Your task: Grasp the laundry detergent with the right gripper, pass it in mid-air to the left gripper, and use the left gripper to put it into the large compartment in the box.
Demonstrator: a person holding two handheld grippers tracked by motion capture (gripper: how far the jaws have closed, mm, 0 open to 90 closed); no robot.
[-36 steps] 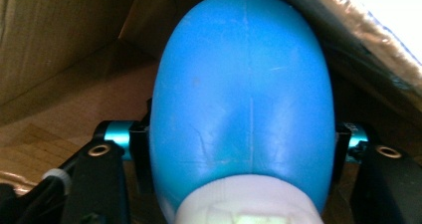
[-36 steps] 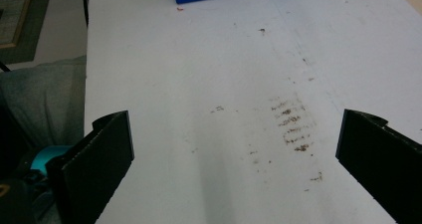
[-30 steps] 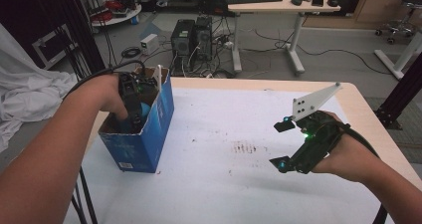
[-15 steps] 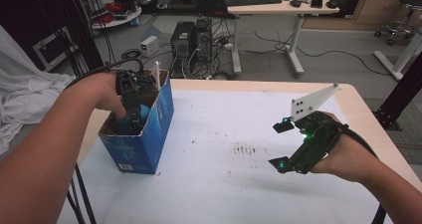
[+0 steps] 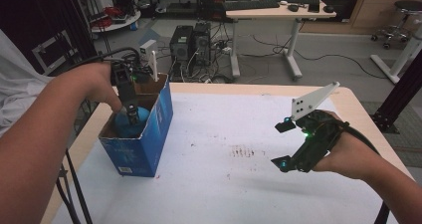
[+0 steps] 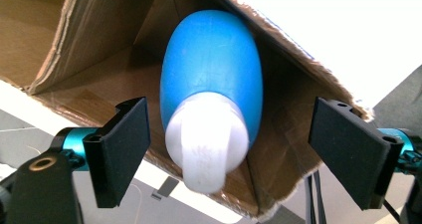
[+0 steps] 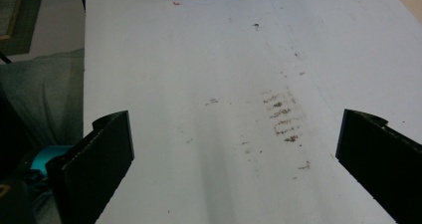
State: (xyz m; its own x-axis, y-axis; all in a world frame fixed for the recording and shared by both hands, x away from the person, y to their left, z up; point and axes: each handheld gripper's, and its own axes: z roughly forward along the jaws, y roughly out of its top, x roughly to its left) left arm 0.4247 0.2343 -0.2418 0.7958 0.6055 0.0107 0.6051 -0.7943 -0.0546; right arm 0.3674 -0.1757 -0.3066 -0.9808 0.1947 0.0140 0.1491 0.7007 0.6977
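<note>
At the left edge of the white table (image 5: 209, 184) stands an open blue cardboard box (image 5: 149, 144), and a blue bottle (image 6: 211, 69) with a white cap lies inside it, leaning against the box wall. The left gripper (image 5: 130, 115) hangs just over the box mouth; its jaws have just been opening and now stand clear on either side of the bottle (no pad touches it). Far to the right, the right gripper (image 5: 282, 144) hovers above the stained tabletop, jaws spread wide with nothing between them
</note>
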